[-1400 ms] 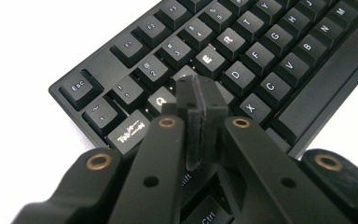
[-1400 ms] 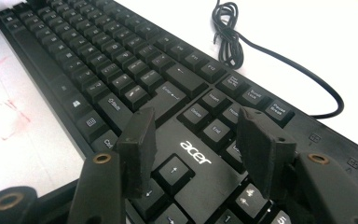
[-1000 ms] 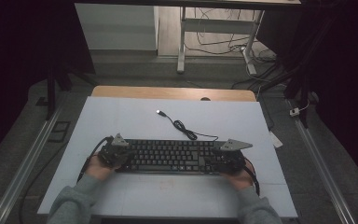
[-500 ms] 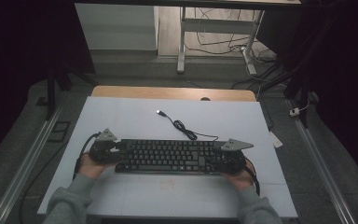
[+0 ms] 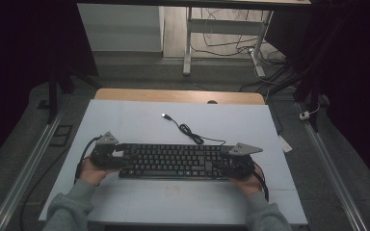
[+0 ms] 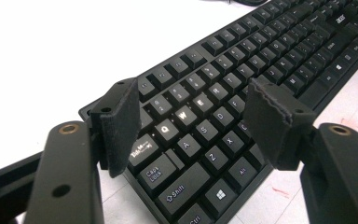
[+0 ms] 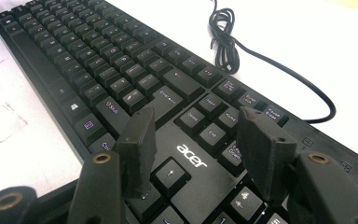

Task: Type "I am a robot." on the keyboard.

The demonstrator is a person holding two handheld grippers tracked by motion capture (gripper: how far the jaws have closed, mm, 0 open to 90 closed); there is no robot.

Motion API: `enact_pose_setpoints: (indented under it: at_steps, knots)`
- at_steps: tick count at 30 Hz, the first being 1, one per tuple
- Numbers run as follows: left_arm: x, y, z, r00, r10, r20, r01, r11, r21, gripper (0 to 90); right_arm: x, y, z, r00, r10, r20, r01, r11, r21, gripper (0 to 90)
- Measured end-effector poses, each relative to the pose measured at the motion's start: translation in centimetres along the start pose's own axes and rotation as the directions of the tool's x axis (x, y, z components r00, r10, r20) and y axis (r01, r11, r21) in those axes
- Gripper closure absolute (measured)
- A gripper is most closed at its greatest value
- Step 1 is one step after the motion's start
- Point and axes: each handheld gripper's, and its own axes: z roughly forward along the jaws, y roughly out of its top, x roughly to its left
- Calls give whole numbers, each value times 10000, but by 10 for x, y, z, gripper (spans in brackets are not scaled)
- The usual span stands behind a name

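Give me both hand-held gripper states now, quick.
Left hand-held gripper: open, jaws just opened, above the keyboard's left end.
Right hand-held gripper: open over keyboard's right end, holding nothing.

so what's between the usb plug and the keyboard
In the high view, bare white table except for the black cable, bunched in a small coil, running from the usb plug to the keyboard.

Matt black plastic keyboard [image 5: 173, 161] (keys slightly glossy) on a smooth white table [image 5: 135, 120]; rough-faced gripper pads [image 6: 121, 123].

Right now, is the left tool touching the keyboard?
Apart. In the left gripper view, the left tool has just been opening; its pads stand wide above the keyboard, keys visible between and below them, neither pad pressing.
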Motion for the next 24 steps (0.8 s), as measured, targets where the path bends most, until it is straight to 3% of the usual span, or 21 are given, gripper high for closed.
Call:
enact_pose_setpoints:
  at_steps: [9, 24]
  knots:
    - [-2, 1, 0, 10000, 16, 85, -16, 10000, 1, 338, 0, 0, 0, 10000, 15, 0, -15, 10000, -64, 479]
    - [-15, 6, 2, 9975, 172, 687, -167, 9998, -77, 335, 0, 0, 0, 10000, 12, -7, -12, 10000, -59, 479]
